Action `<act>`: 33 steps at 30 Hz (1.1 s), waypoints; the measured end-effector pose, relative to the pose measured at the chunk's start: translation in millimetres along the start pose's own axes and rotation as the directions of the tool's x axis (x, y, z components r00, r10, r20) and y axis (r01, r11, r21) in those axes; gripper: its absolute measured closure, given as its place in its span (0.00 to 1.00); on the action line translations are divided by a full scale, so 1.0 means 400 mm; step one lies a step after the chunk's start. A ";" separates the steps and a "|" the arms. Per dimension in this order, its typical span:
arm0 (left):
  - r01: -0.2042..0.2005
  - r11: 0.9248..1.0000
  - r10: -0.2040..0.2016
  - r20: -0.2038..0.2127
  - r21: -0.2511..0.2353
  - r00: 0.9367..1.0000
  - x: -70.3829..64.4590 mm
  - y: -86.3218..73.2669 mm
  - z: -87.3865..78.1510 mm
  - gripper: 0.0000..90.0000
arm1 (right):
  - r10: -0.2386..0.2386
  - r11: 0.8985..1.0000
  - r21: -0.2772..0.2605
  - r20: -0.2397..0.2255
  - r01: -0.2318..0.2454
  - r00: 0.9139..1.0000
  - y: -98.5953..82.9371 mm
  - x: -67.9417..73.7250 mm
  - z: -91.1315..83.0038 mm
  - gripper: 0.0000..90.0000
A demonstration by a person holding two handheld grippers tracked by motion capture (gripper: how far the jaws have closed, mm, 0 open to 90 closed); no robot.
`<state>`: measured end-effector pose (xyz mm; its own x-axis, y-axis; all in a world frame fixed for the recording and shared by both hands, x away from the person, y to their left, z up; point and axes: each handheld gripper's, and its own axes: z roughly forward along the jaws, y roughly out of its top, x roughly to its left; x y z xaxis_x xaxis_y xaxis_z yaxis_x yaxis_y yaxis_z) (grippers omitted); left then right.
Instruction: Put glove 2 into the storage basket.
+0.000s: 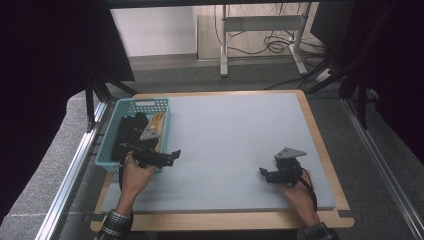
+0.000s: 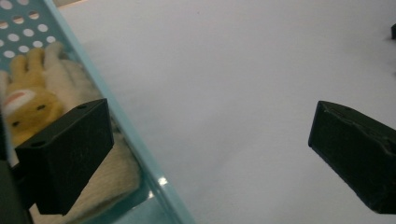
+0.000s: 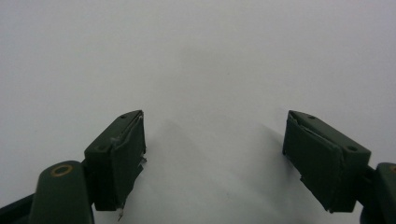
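A turquoise perforated basket (image 1: pixel 116 114) stands at the table's left edge. In it lie a yellow plush toy (image 1: pixel 157 121) on cream cloth and some dark items (image 1: pixel 127 132). In the left gripper view the basket's wall (image 2: pixel 116 107) runs diagonally, with the yellow toy (image 2: pixel 25 100) behind it. My left gripper (image 1: pixel 175 155) is open, hovering at the basket's near right corner, one jaw over the basket and one over the mat. My right gripper (image 1: pixel 264 173) is open low over the bare mat at the right, with nothing between its jaws (image 3: pixel 212 158).
A pale grey mat (image 1: pixel 235 130) covers most of the wooden table (image 1: pixel 320 150). Metal frame rails (image 1: pixel 75 165) run along both sides. Beyond the table stand a desk frame (image 1: pixel 260 30) and floor cables (image 1: pixel 280 45).
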<state>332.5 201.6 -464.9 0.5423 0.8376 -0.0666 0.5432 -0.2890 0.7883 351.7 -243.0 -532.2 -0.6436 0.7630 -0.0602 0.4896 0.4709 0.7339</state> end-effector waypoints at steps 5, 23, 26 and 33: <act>-0.007 1.000 0.007 0.008 -0.001 1.000 -0.011 -0.002 0.005 0.01 | 0.000 1.000 0.000 0.000 0.000 1.000 0.000 0.000 0.000 0.23; -0.038 0.999 0.039 0.035 -0.023 0.999 -0.056 -0.001 0.019 0.01 | 0.000 1.000 0.000 0.000 0.000 1.000 0.000 0.000 0.000 0.23; -0.044 0.999 0.045 0.041 -0.025 0.998 -0.065 0.000 0.024 0.01 | 0.000 1.000 0.000 0.000 0.000 1.000 0.000 0.000 0.000 0.23; -0.055 0.998 0.057 0.058 -0.032 0.997 -0.085 0.000 0.034 0.01 | 0.000 1.000 0.000 0.000 0.000 1.000 0.000 0.000 0.000 0.23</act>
<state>322.9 167.0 -471.0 0.6085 0.7915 -0.0567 0.4917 -0.3200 0.8099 351.6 -243.0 -532.3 -0.6435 0.7631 -0.0601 0.4897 0.4707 0.7339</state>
